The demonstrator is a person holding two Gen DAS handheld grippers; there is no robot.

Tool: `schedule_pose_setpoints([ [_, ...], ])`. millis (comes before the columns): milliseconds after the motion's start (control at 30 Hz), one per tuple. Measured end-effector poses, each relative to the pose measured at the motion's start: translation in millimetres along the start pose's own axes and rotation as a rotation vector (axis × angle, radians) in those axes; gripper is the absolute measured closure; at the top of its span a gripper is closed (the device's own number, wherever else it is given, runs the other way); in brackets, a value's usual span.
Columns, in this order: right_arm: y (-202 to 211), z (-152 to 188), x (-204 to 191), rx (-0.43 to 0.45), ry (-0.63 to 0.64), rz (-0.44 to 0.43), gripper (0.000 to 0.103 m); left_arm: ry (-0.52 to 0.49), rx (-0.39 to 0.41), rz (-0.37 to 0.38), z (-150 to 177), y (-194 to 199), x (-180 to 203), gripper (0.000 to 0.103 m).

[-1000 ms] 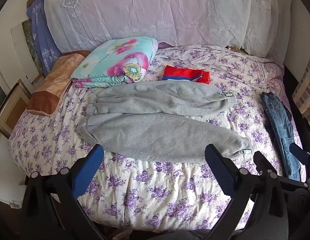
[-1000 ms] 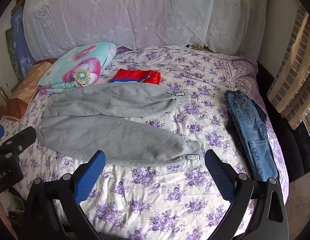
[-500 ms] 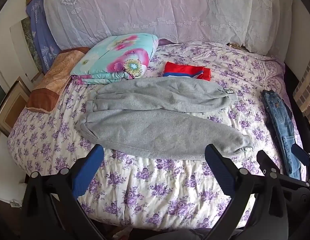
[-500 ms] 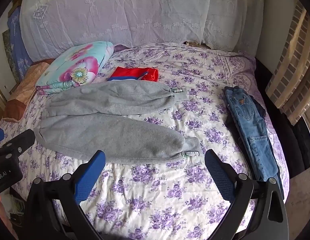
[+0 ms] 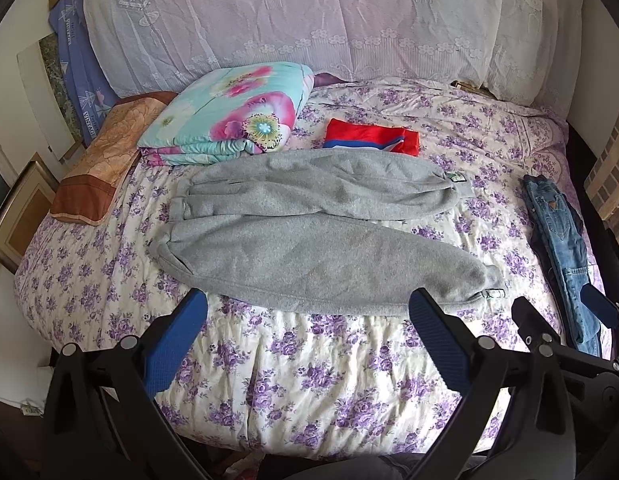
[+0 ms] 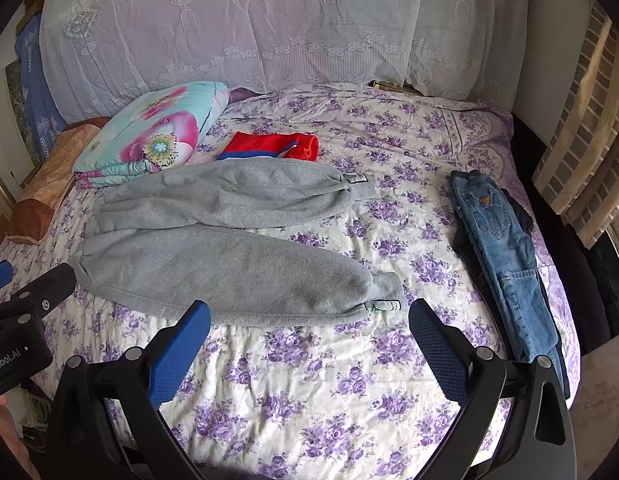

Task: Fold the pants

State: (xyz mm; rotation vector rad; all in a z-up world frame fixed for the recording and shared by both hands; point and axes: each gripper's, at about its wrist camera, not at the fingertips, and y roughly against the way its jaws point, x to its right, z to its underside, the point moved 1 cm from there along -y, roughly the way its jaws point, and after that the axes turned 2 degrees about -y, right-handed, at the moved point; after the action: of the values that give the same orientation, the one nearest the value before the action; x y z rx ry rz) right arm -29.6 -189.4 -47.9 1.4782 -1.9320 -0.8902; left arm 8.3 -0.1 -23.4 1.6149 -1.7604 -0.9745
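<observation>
Grey sweatpants [image 5: 309,236] lie spread flat on the floral bed, waist at the left, both legs pointing right with cuffs apart; they also show in the right wrist view [image 6: 229,248]. My left gripper [image 5: 307,320] is open and empty, hovering over the bed's near edge below the lower leg. My right gripper [image 6: 309,328] is open and empty, near the lower leg's cuff [image 6: 383,290]. The right gripper shows at the right in the left wrist view [image 5: 561,320].
Folded blue jeans [image 6: 505,256] lie along the bed's right side. A folded red garment [image 5: 371,138] and a floral quilt [image 5: 233,112] sit behind the sweatpants. An orange pillow [image 5: 97,168] lies at the left. A lace-covered headboard [image 5: 309,20] stands behind.
Both views have shifted slightly; the sweatpants sit a little higher in frame. Both grippers stay open. The clothing has not moved.
</observation>
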Motion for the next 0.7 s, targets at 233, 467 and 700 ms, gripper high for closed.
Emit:
schedule_pose_setpoints([
  [233,-0.1,-0.3,1.4,-0.001,0.000,-0.004,0.003,0.001,0.003,-0.001,0.8,0.0,0.0,0.005],
  [467,0.0,-0.7,0.1,-0.003,0.002,-0.005,0.003,0.002,0.002,-0.001,1.0,0.1,0.1,0.005],
  [700,0.7,0.6,-4.9,-0.001,0.003,-0.009,0.003,0.003,0.002,-0.001,3.9,-0.4,-1.4,0.005],
])
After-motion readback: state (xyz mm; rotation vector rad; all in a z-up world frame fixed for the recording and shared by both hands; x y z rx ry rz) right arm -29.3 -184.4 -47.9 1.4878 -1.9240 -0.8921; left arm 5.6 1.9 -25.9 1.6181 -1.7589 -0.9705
